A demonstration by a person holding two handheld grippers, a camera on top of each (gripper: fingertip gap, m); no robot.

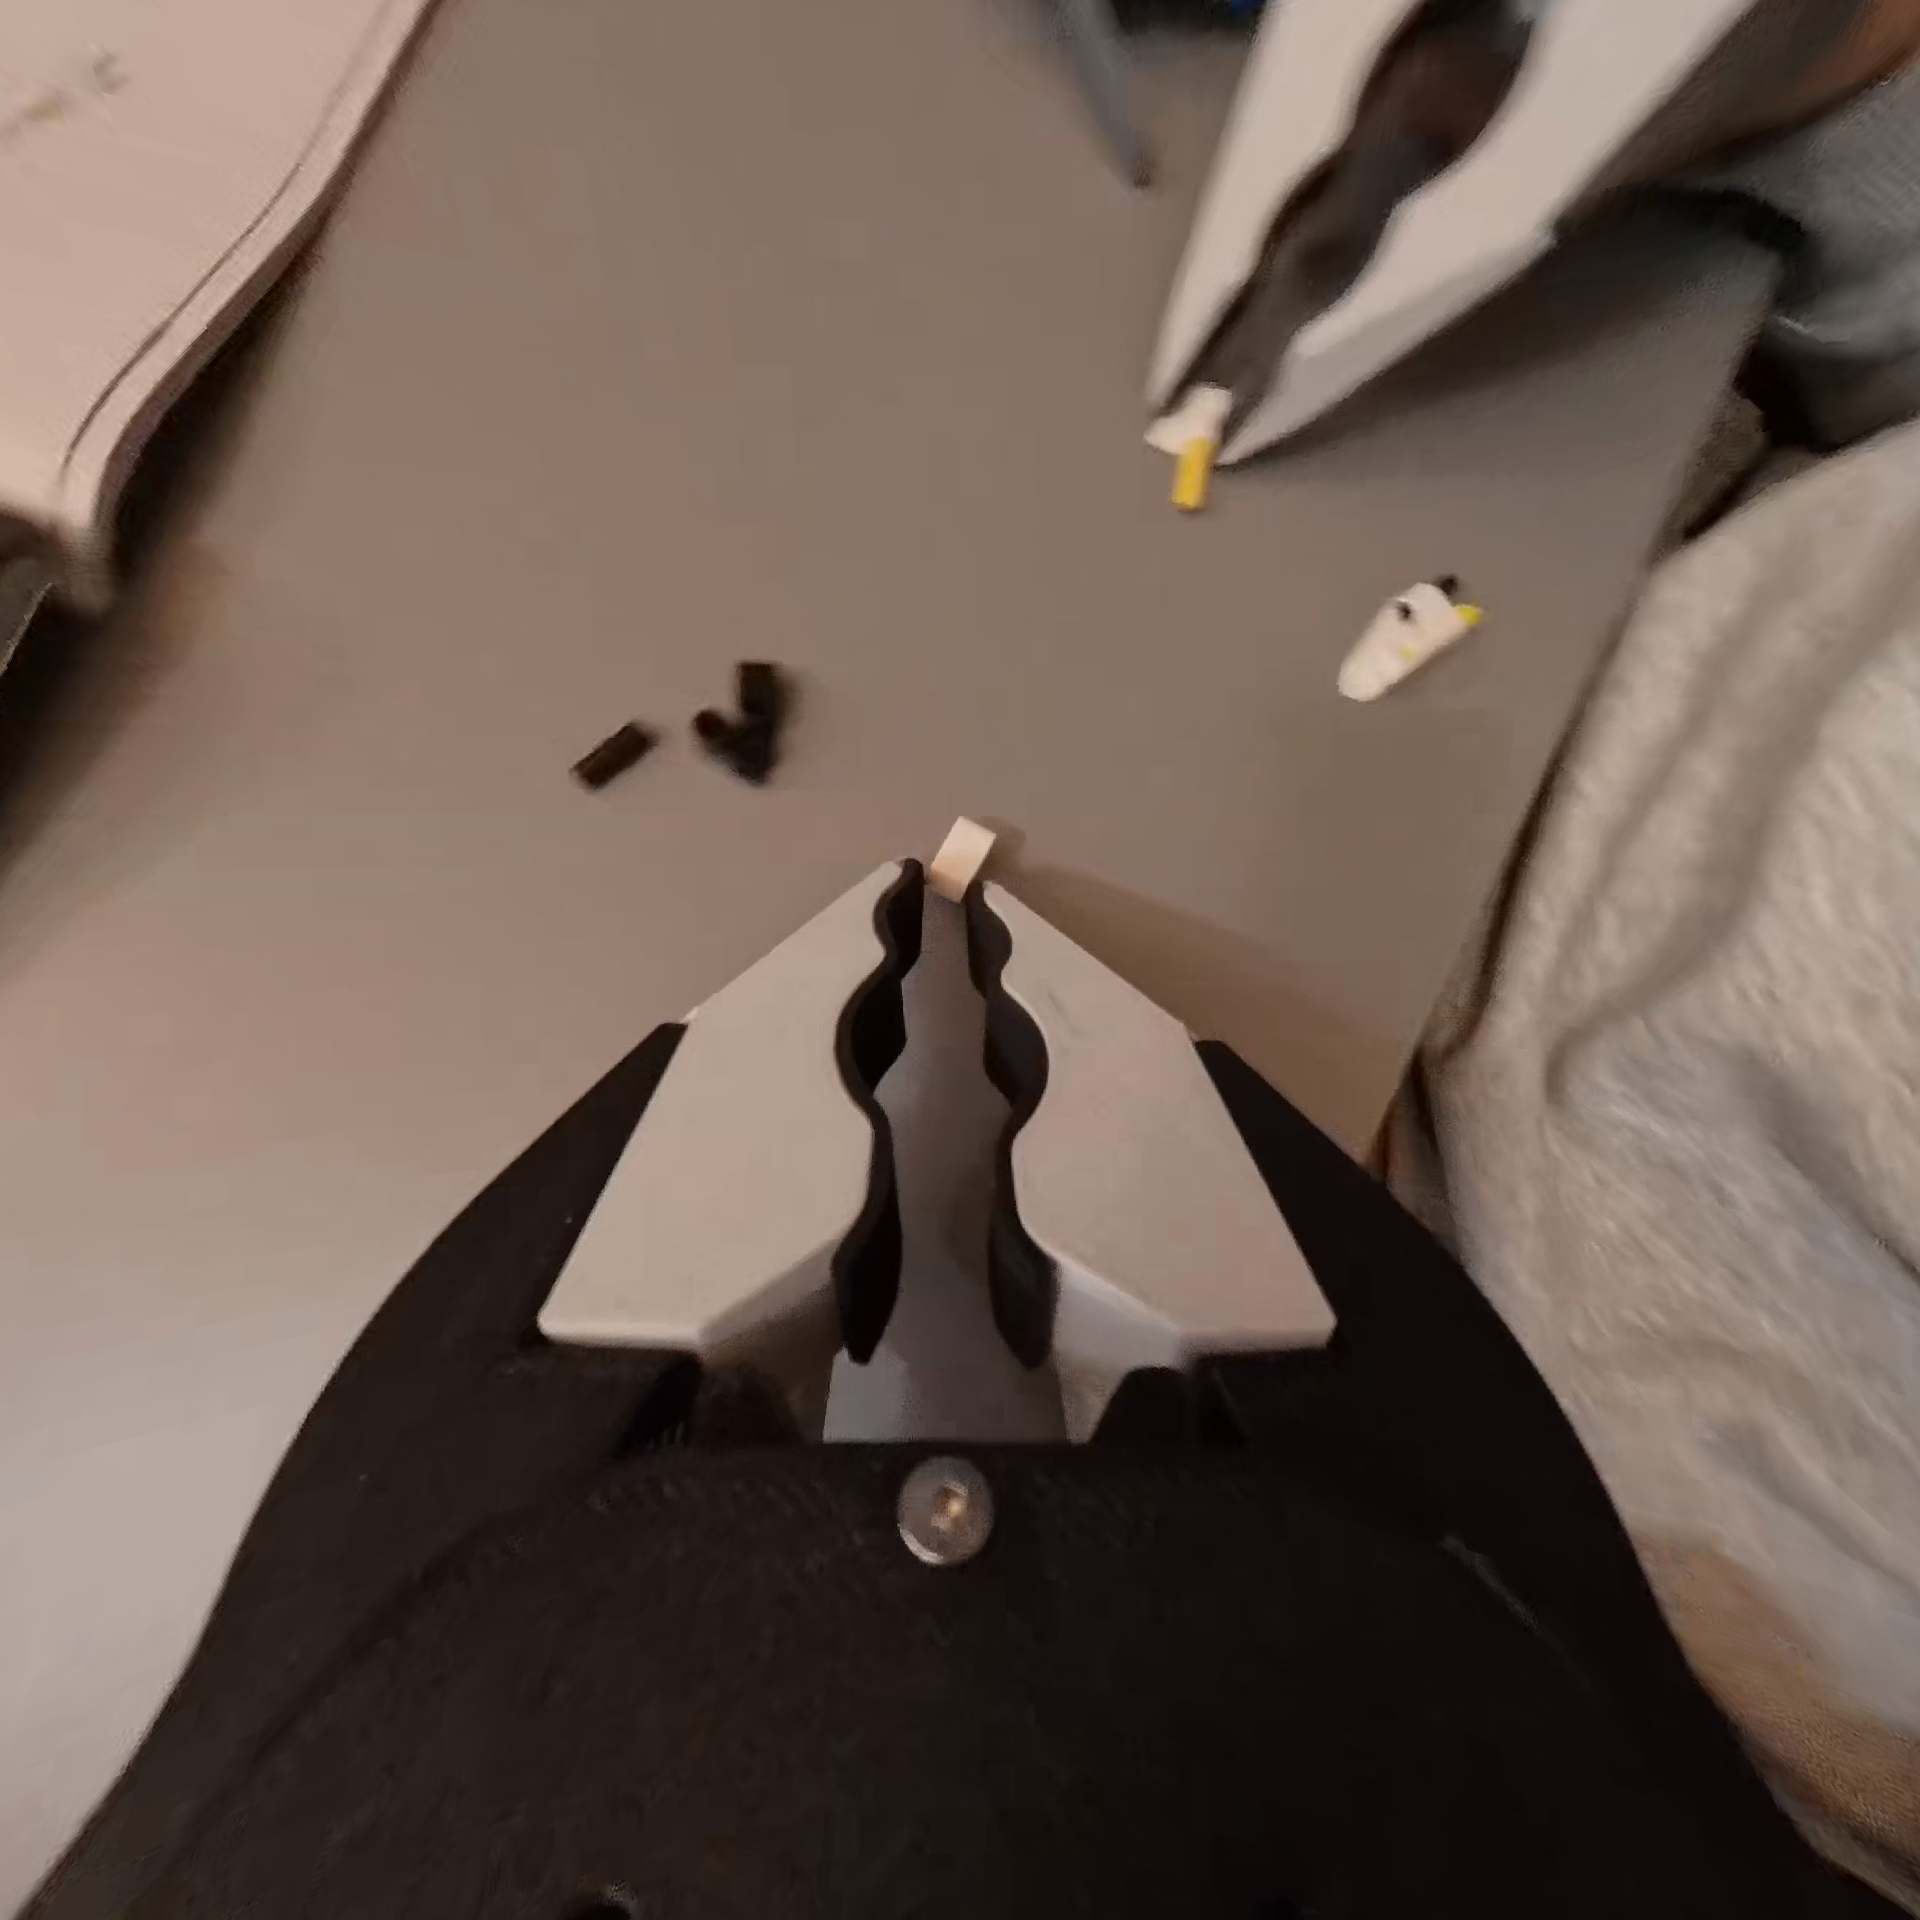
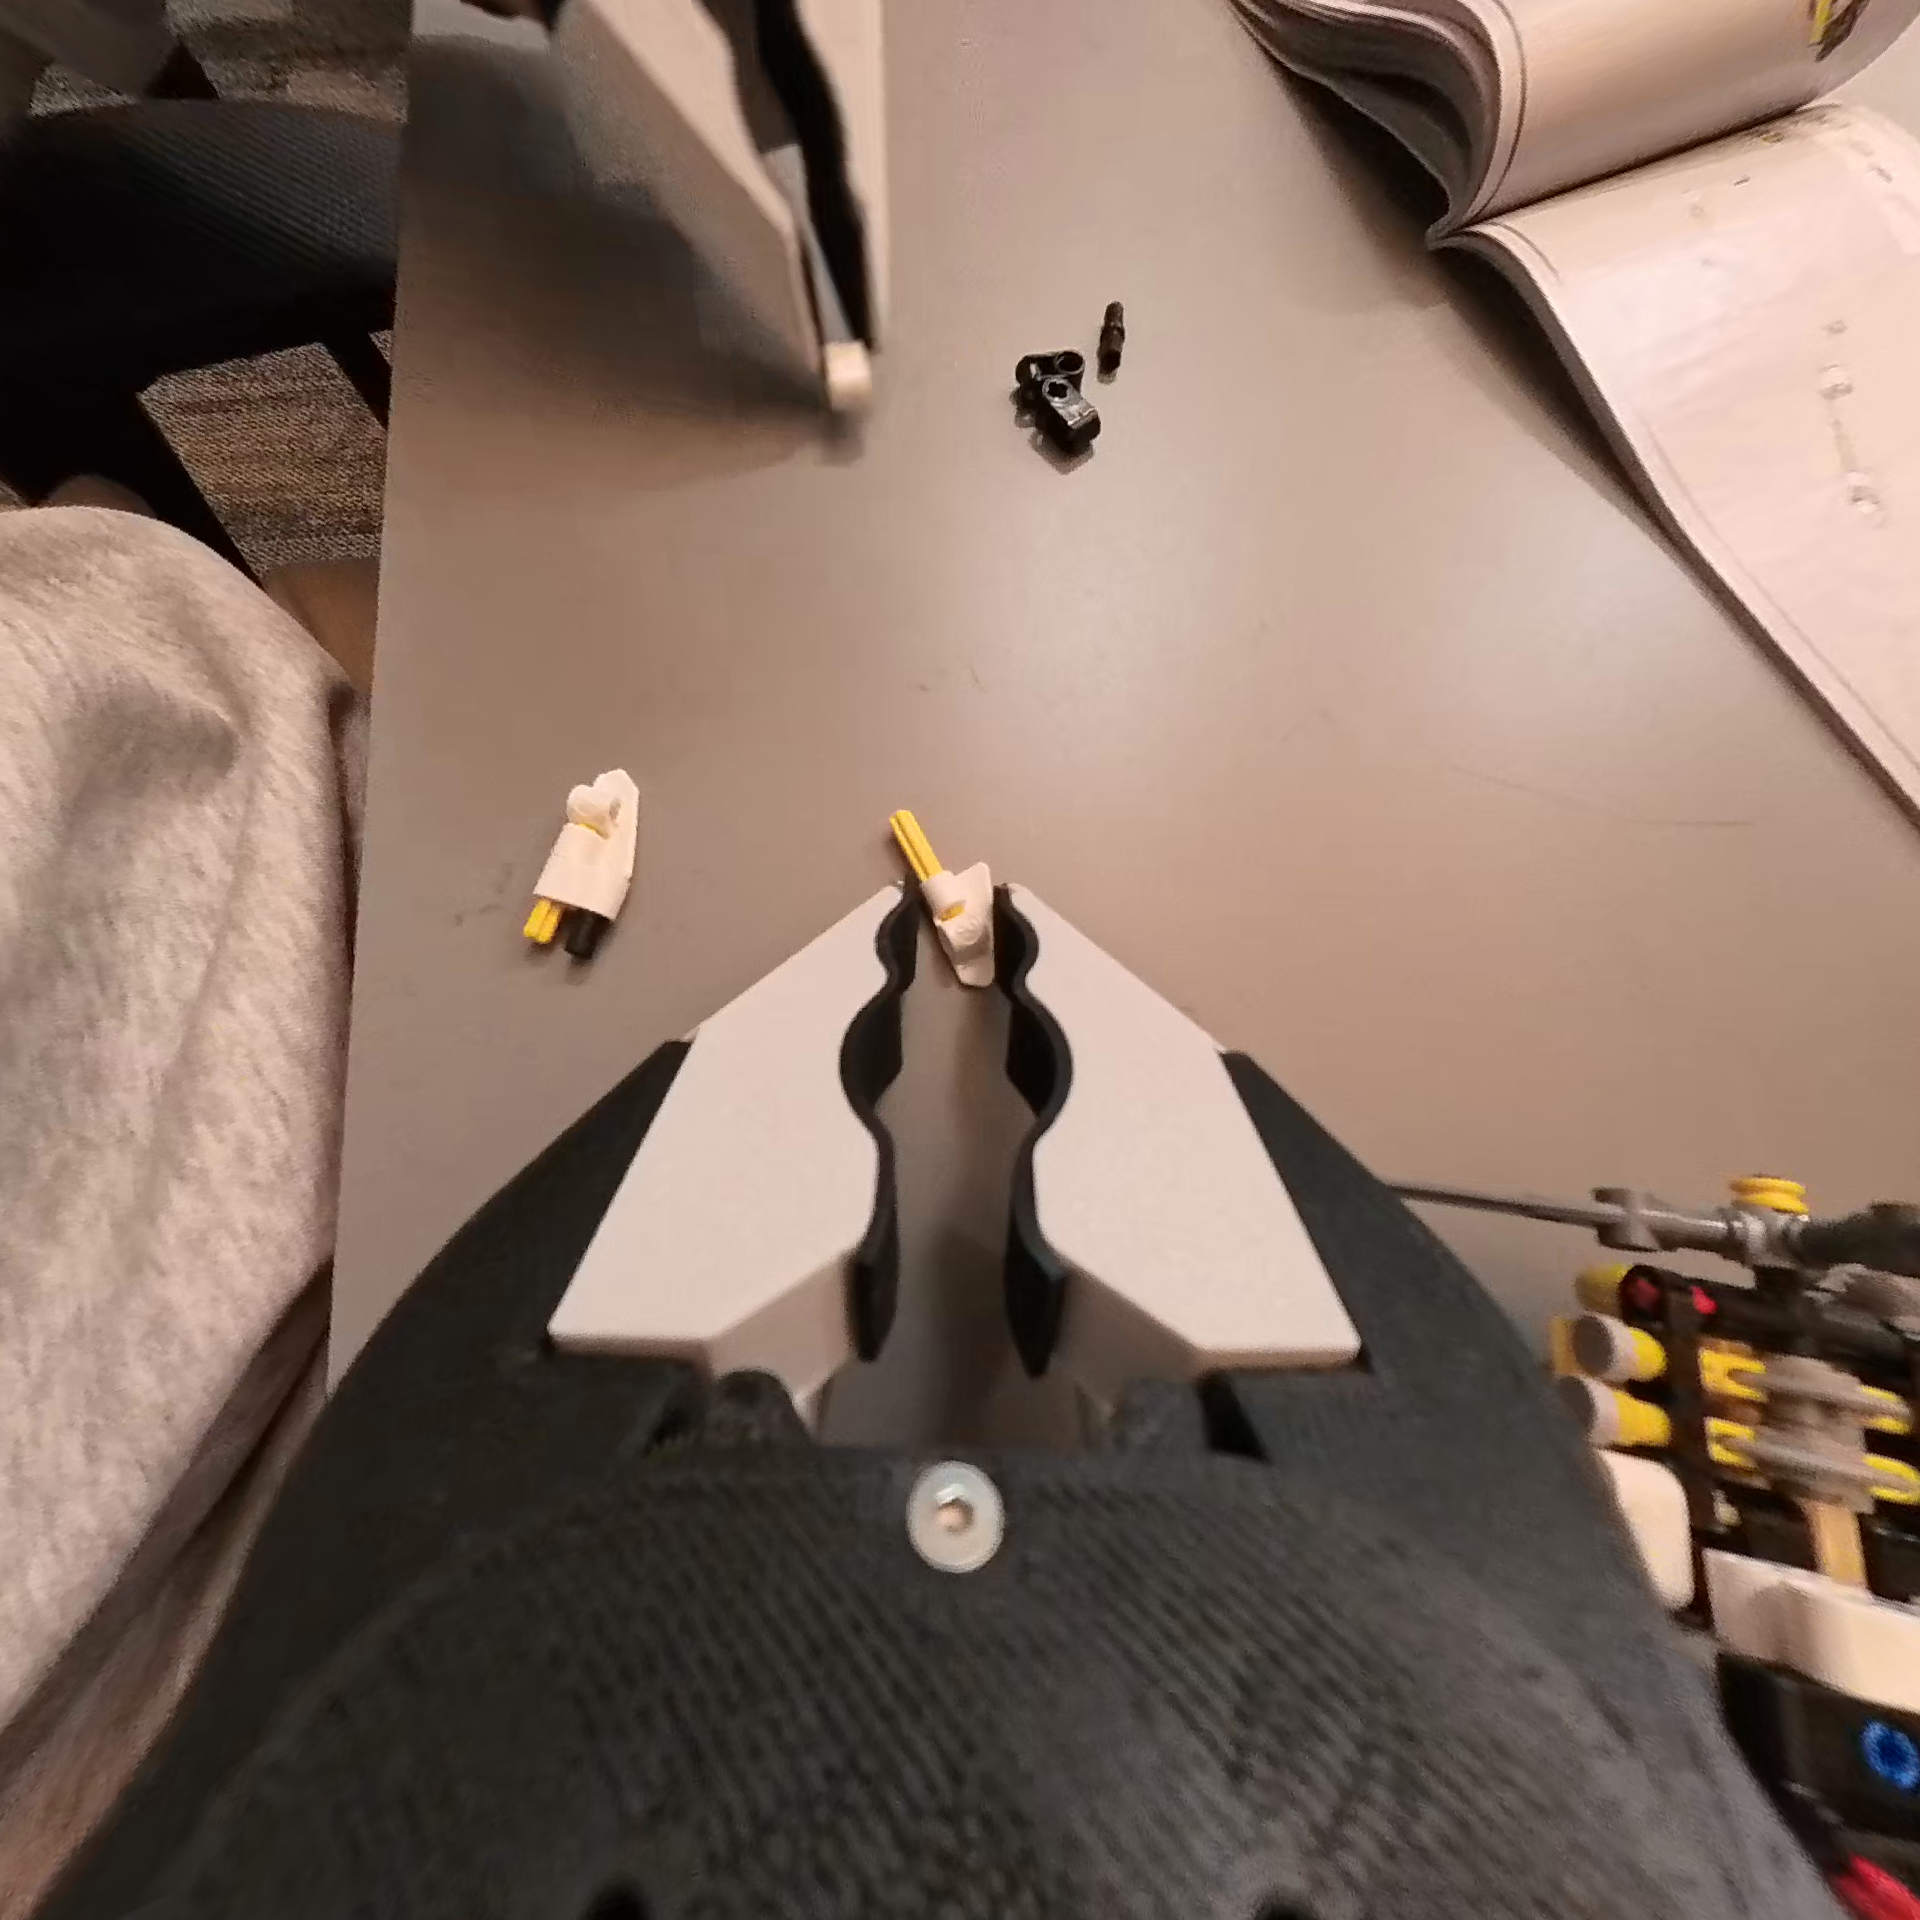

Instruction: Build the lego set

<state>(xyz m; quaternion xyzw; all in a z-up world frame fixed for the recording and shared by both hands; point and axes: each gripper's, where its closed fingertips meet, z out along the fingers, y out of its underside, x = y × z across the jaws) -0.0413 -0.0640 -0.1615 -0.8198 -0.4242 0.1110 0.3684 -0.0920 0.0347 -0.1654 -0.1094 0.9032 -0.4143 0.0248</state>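
My left gripper [image 1: 943,885] is shut on a small white lego piece [image 1: 958,854] held at its tips above the grey table [image 1: 623,468]. My right gripper [image 2: 954,914] is shut on a white lego connector [image 2: 964,920] with a yellow axle [image 2: 914,842] sticking out of it. The right gripper also shows in the left wrist view [image 1: 1205,436], the left one in the right wrist view [image 2: 847,379]. A white sub-assembly with yellow and black pins [image 2: 587,857] lies on the table near the front edge. Black lego pieces [image 2: 1058,393] and a black pin [image 2: 1112,335] lie further out.
An open instruction booklet [image 2: 1714,312] lies at the table's far side, also in the left wrist view [image 1: 125,239]. A partly built lego model [image 2: 1766,1371] stands at the right. A person's grey sleeve [image 2: 135,987] lies along the table's edge. The gap from one gripper's tips to the other's is roughly 12 cm. My right tips are about 15 cm from the black pin [image 2: 1112,335], my left tips only 7 cm. It is also in sight in the left wrist view [image 1: 602,766].
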